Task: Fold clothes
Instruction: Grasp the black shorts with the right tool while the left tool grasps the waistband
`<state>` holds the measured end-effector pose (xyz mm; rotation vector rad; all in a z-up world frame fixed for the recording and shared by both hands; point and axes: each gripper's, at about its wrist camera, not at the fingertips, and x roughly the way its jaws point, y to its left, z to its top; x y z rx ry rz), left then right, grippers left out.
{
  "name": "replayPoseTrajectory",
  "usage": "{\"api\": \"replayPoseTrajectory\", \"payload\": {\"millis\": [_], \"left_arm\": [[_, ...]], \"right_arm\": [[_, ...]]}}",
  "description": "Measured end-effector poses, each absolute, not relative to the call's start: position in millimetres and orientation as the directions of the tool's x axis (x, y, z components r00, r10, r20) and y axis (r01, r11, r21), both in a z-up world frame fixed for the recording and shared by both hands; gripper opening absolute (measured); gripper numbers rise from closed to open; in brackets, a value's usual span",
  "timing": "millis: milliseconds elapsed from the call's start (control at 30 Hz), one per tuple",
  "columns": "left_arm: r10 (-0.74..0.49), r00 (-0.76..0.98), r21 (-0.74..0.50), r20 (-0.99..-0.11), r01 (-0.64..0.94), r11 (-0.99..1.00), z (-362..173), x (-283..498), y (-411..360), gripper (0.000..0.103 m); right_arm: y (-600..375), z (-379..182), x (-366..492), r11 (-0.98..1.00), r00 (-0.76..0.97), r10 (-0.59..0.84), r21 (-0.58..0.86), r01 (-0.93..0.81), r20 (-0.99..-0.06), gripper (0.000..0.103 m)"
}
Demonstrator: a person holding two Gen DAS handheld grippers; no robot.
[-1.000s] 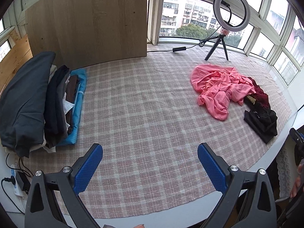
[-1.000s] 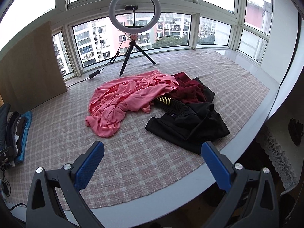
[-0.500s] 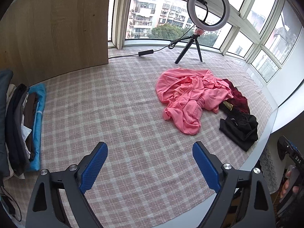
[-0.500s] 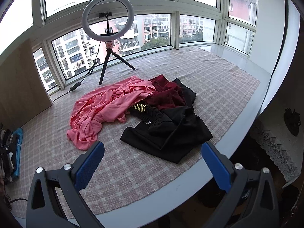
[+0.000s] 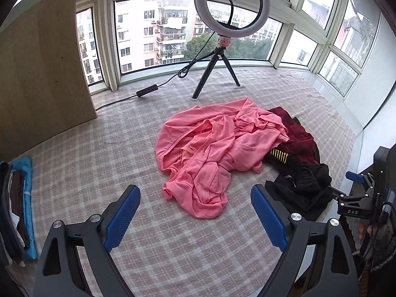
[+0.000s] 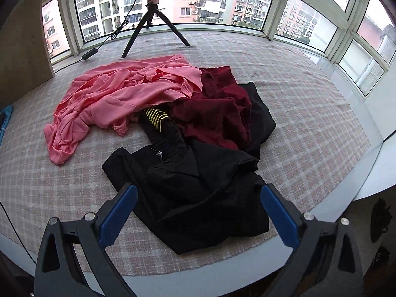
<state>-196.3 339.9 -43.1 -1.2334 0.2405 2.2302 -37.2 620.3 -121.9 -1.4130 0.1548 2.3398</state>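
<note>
A crumpled pile of clothes lies on the plaid-covered platform [image 5: 99,160]. A pink garment [image 5: 210,153] is on its left, a maroon one [image 5: 294,131] behind, and a black one [image 5: 302,185] at the front right with a yellow-striped trim [image 5: 278,154]. My left gripper [image 5: 195,193] is open, hovering just short of the pink garment's near end, nothing between its blue pads. My right gripper [image 6: 199,189] is open over the near part of the black garment [image 6: 198,173], not pinching it. The pink garment [image 6: 118,99] and maroon garment [image 6: 217,109] lie beyond.
A ring light on a tripod [image 5: 231,2] stands behind the pile, its cable and switch [image 5: 147,90] trailing left. A wooden board [image 5: 37,74] leans at the far left. Folded clothes [image 5: 14,198] are stacked at the left edge. The platform's rounded front edge [image 6: 247,259] is close below.
Both views have swung toward the clothes pile, which now looks nearer and larger. The right gripper has dropped over the black garment. The left gripper's jaws have narrowed slightly.
</note>
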Motion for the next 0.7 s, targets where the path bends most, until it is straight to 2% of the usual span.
{"api": "replayPoseTrajectory", "payload": {"millis": [200, 267, 300, 333, 367, 400, 433, 533, 700], "left_arm": [[0.331, -0.422, -0.092, -0.844, -0.494, -0.865, -53, -199, 358, 0.09], [0.306, -0.422, -0.084, -0.854, -0.468, -0.88, -59, -204, 361, 0.09], [0.291, -0.422, -0.079, -0.859, -0.452, -0.889, -63, -207, 362, 0.09], [0.275, -0.42, -0.073, -0.865, -0.436, -0.897, -68, -210, 363, 0.09], [0.26, -0.415, -0.071, -0.872, -0.419, -0.905, -74, -213, 363, 0.09], [0.248, -0.405, -0.071, -0.88, -0.404, -0.912, -81, -215, 364, 0.09], [0.239, -0.397, -0.07, -0.886, -0.394, -0.916, -87, -216, 365, 0.09], [0.225, -0.385, -0.071, -0.895, -0.376, -0.924, -94, -216, 368, 0.089], [0.238, -0.406, -0.074, -0.882, -0.381, -0.922, -78, -218, 374, 0.089]], "right_arm": [[649, -177, -66, -0.959, -0.316, 0.223, -0.149, -0.241, -0.922, 0.101], [656, -188, -68, -0.978, -0.305, 0.139, -0.082, -0.191, -0.942, 0.092], [660, -191, -68, -0.985, -0.307, 0.088, -0.036, -0.17, -0.948, 0.062], [665, -191, -68, -0.987, -0.308, -0.003, 0.054, -0.155, -0.951, 0.038], [672, -188, -68, -0.981, -0.318, -0.051, 0.107, -0.162, -0.947, 0.032], [678, -181, -68, -0.979, -0.326, -0.069, 0.126, -0.158, -0.943, 0.013], [683, -174, -67, -0.978, -0.334, -0.086, 0.144, -0.154, -0.939, 0.007], [718, -137, -58, -0.936, -0.418, -0.185, 0.29, -0.201, -0.889, 0.006], [766, -39, -41, -0.915, -0.597, -0.12, 0.322, -0.243, -0.793, 0.005]]}}
